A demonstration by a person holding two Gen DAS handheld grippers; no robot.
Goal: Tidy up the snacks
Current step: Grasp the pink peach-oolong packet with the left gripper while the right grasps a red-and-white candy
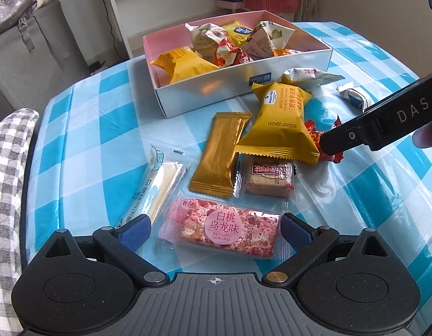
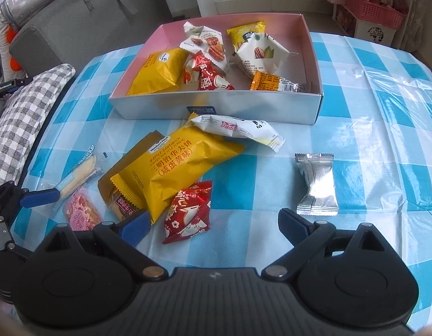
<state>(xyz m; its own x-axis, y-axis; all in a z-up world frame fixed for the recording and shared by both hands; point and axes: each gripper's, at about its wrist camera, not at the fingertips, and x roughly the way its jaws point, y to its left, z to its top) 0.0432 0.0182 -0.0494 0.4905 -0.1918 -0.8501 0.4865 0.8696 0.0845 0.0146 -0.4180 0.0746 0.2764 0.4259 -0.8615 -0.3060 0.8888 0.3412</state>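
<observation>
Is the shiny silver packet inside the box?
No, the crinkled silver foil packet lies on the blue checked tablecloth, outside the white cardboard box.

Blue-checked cloth (image 2: 356, 128) covers surface; grey sofa (image 2: 65, 19) and pink basket (image 2: 372, 14) behind; checked cushion (image 2: 23, 117) at left.

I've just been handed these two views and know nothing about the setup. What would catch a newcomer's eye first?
Most striking is the big yellow waffle sandwich packet lying mid-table among loose snacks on the blue-and-white checked tablecloth. Behind it sits an open box with a pink inside, already holding several packets. Nearest the left claw, open, lies a pink peach oolong bar.
</observation>
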